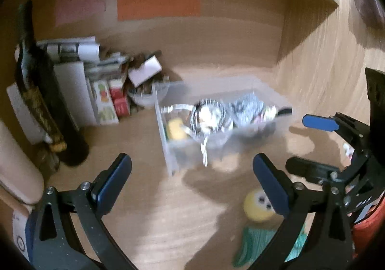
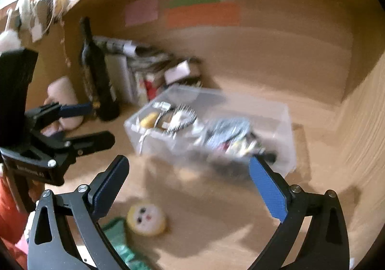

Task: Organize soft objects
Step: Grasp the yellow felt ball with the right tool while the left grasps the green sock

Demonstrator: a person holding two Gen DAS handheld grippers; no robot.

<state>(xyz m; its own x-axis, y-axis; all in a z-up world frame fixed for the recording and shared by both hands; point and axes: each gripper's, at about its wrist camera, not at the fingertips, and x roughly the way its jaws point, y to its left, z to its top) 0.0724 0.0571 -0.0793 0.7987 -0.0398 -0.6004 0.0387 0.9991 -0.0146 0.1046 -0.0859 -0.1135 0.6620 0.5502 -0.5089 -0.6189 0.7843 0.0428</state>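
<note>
Both claws stand spread wide with nothing between their pads: the left claw (image 1: 192, 181) and the right claw (image 2: 190, 183). Ahead of them on the tabletop (image 1: 149, 217) sits a clear plastic bin (image 1: 216, 125) holding blurred soft toys. Nearer, just below the left claw's right pad, lies a yellow-headed doll (image 1: 258, 206) with green clothing.
</note>
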